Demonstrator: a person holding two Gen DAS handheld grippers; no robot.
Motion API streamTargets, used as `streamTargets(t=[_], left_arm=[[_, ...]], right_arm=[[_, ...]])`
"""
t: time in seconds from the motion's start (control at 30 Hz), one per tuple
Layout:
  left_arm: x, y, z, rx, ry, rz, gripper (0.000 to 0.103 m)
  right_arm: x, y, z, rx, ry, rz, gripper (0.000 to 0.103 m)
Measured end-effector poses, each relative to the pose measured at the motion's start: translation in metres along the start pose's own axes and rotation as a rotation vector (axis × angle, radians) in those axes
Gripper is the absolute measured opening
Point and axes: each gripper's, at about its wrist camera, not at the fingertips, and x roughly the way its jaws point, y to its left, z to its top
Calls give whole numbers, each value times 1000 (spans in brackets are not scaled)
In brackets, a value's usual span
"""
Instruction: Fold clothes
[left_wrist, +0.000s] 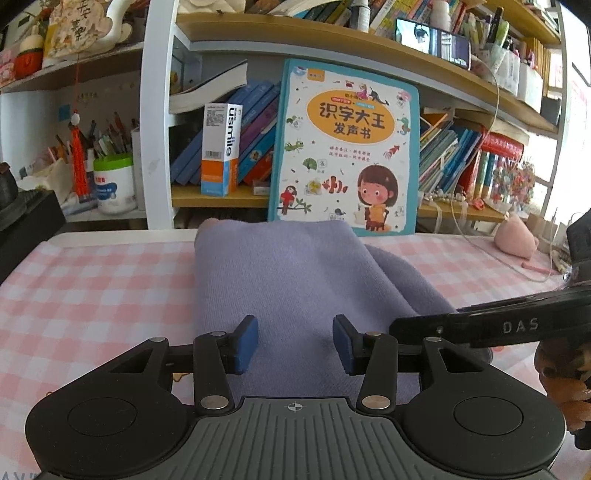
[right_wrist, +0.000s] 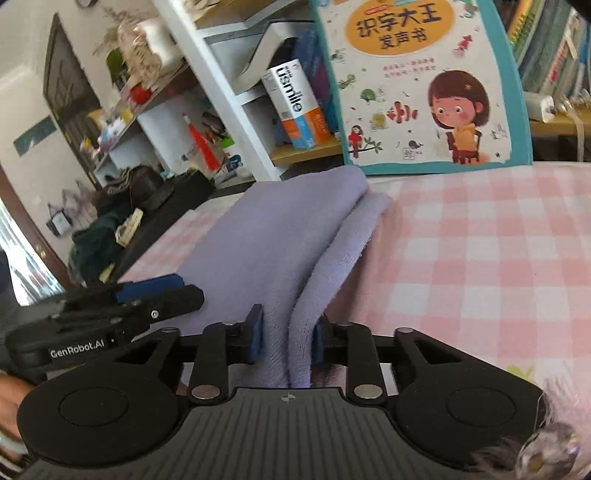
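A folded lilac cloth (left_wrist: 288, 280) lies on the pink checked tablecloth (left_wrist: 92, 288), its long side running away from me. My left gripper (left_wrist: 295, 341) is open, its blue pads above the cloth's near end, holding nothing. My right gripper (right_wrist: 286, 338) has its jaws partly closed around the stacked layers at the cloth's (right_wrist: 280, 236) near right edge; the fabric fills the gap between the pads. The right gripper's body shows at the right of the left wrist view (left_wrist: 498, 326). The left gripper shows at the left of the right wrist view (right_wrist: 147, 295).
A children's book (left_wrist: 347, 147) leans upright against the shelf just behind the cloth. Shelves with books, a toothpaste box (left_wrist: 221, 147) and a pen cup (left_wrist: 112, 181) stand behind the table. A pink soft object (left_wrist: 515, 236) and a white cable (left_wrist: 491, 251) lie at far right.
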Motion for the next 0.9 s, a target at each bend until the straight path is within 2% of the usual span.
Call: streamTargets(t=[0.03,0.1,0.13,0.17,0.2,0.3,0.4,0.53,0.6,0.63,0.73,0.9], left_arm=[[-2,1,1,-6,-10,4,51],[-10,5,5,-12,-49,20,70],[-13,7,7,-14,-69,32,76],[-16,11,9,-20,-85,45,86],[-18,15,11,-28,-95,58,90],[-15,30,17,-67,-78,72,93],[-2,44,18,-123,-10,68,93],[19,57,14,-211,91,18,93],[30,62,11,-265,132,-19,93],[34,64,9,-289,148,-35,93],[45,66,5,-363,177,-82,92],[45,50,4,-304,170,-87,72]], right_arm=[[-3,-1,1,7,-10,-8,40],[-9,-2,2,10,-33,-19,51],[-11,-4,3,22,-46,-25,57],[-13,-6,4,36,-60,-46,75],[-14,-9,5,50,-71,-66,83],[-9,-18,5,98,-34,-81,84],[-2,-27,3,167,11,-49,84],[7,-25,4,165,40,-25,79],[11,-24,4,165,51,-4,61],[13,-26,3,179,61,21,56],[14,-24,2,177,57,25,53],[10,-17,0,142,41,16,39]])
